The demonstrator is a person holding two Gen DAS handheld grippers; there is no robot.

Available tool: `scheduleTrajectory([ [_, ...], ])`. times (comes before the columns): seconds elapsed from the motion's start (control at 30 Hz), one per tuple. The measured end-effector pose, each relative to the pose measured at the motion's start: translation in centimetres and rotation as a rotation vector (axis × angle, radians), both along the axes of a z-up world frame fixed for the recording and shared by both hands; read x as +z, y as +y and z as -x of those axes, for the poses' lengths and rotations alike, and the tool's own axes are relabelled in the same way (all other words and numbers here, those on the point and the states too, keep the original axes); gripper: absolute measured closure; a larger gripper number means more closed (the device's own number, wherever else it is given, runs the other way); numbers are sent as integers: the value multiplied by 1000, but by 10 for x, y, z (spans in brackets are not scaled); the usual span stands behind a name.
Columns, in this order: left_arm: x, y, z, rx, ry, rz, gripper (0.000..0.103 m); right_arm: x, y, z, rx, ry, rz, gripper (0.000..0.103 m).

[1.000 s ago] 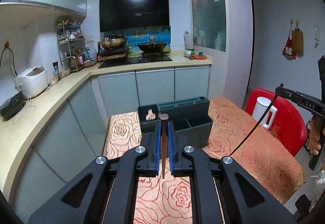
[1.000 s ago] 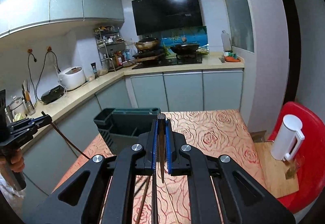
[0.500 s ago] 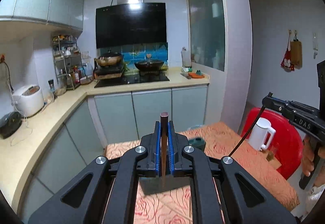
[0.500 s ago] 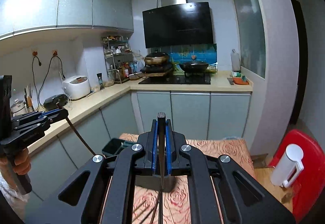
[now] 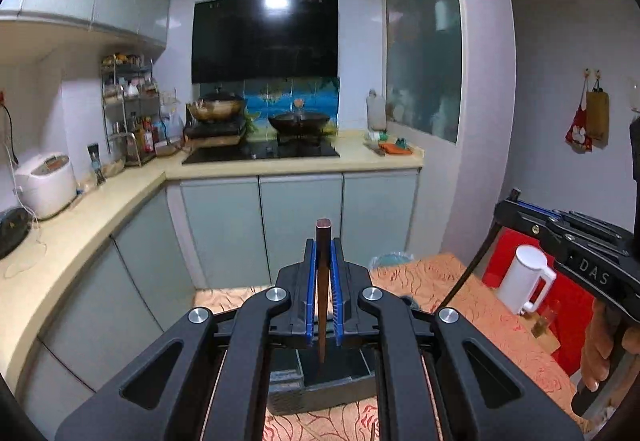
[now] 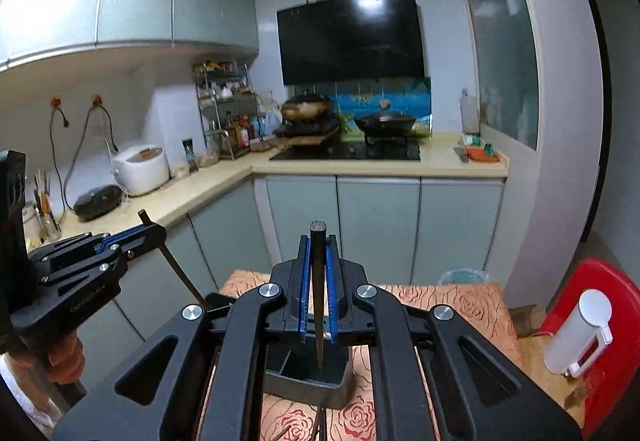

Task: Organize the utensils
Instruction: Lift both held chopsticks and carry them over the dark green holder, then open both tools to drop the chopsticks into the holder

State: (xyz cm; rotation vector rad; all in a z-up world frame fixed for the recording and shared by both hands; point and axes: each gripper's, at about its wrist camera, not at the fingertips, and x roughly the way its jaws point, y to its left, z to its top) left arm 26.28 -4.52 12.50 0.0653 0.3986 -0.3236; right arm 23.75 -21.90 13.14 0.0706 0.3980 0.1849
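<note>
Both grippers are clamped down, each holding one chopstick: left gripper [image 5: 323,283] pinches a brown chopstick [image 5: 322,305], right gripper [image 6: 319,283] a darker chopstick [image 6: 319,297]. Underneath, one dark utensil organizer [image 6: 308,385] sits on the rose-patterned tablecloth [image 6: 452,301]; contents hidden. One white kettle [image 6: 578,335] nearby.

Two hand-held grippers [image 5: 323,289] [image 6: 318,285], two chopsticks [image 5: 322,281] [image 6: 319,281], one organizer [image 5: 332,381], one jug [image 5: 524,279]
</note>
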Motion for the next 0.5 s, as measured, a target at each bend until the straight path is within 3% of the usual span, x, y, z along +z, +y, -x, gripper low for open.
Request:
scheduleTrajectory([
  [0.2,-38,-2,-14,14,68,-32,96,-32,4,-19,-13,72,25,95],
  [0.4,-52,3,-15,28,91,-37,96,-46,9,-21,-14,91,44,93],
  [0.43,-52,4,-15,27,92,-35,94,-46,10,-21,-11,88,46,93],
  [0.5,-49,5,-12,38,76,-36,74,-45,10,-19,-12,81,56,91],
])
